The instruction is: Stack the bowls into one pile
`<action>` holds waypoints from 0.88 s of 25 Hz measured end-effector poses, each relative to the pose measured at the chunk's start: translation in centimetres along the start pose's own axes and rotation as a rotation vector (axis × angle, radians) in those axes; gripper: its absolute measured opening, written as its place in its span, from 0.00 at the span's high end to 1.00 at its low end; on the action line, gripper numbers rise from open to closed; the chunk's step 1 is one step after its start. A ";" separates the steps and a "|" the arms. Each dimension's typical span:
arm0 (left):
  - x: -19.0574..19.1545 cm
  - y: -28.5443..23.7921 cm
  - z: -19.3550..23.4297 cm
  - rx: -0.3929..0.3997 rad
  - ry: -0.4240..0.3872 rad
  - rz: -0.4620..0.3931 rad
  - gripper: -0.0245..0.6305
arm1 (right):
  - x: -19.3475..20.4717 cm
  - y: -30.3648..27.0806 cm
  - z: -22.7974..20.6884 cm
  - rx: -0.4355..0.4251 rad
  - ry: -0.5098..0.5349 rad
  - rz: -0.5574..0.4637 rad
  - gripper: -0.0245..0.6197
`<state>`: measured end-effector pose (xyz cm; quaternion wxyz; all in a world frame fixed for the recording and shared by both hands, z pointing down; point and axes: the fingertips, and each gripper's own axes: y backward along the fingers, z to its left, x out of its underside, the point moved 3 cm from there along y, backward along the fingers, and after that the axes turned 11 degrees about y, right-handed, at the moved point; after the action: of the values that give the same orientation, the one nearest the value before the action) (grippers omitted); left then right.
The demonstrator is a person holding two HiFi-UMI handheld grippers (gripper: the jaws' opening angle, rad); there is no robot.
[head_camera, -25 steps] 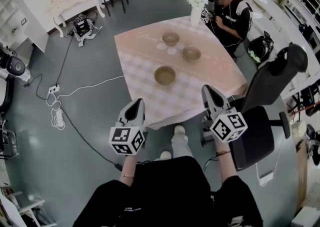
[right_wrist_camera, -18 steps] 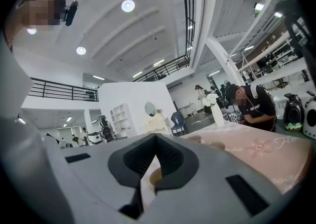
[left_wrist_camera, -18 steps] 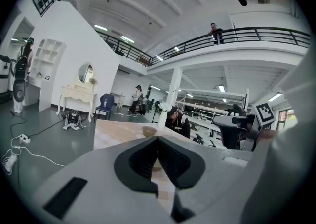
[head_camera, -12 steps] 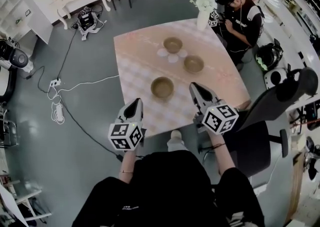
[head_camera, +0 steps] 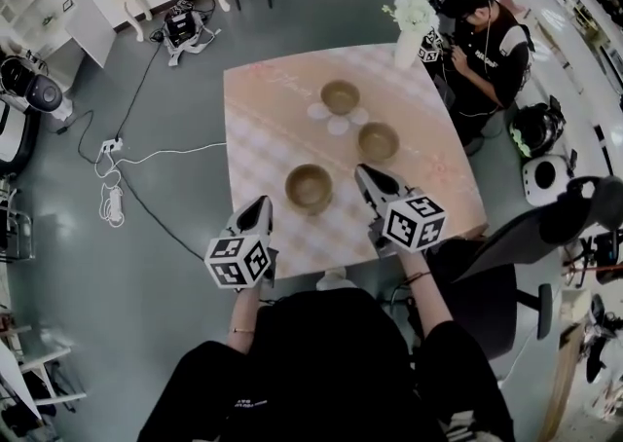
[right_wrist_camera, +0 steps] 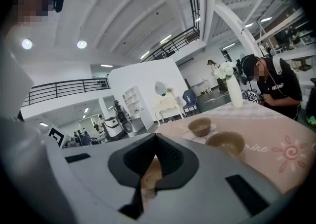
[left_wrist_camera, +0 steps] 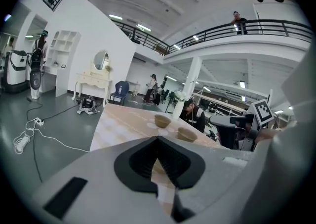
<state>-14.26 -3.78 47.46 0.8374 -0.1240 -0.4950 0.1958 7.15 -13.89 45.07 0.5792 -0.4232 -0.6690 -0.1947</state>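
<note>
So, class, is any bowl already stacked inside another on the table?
No, the near bowl, middle bowl and far bowl each sit apart.

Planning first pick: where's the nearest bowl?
Head view: nearest bowl sits on the table, person's side, roughly between the left hand-held gripper and right hand-held gripper.

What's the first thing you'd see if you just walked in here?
Three brown bowls sit apart on the pink table: near bowl, middle bowl, far bowl. The left tool and right tool, each with a black-and-white cube, hover at the table's near side. A vase of white flowers stands on the far corner.
</note>
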 end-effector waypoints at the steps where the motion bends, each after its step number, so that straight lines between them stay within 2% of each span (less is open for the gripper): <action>1: 0.0 -0.2 0.2 -0.008 0.005 0.004 0.97 | 0.2 -0.5 -0.3 -0.013 0.001 0.019 0.97; 9: 0.3 -1.9 2.2 -0.071 0.050 0.041 0.97 | 2.6 -4.7 -1.0 -0.082 -0.052 0.152 0.97; 16: 1.3 -3.9 3.2 -0.069 0.064 0.116 0.97 | 5.2 -7.5 -1.6 -0.105 -0.094 0.261 0.97; 19: 2.0 -4.7 3.6 -0.060 0.074 0.158 0.97 | 6.7 -8.5 -1.8 -0.093 -0.123 0.311 0.86; 22: 2.3 -5.5 4.1 -0.054 0.081 0.186 0.97 | 7.3 -9.5 -1.7 -0.090 -0.142 0.335 0.81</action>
<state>-15.75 -7.60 53.43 0.8313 -0.1998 -0.4523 0.2539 0.88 -18.07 54.49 0.5354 -0.5667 -0.6189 -0.0951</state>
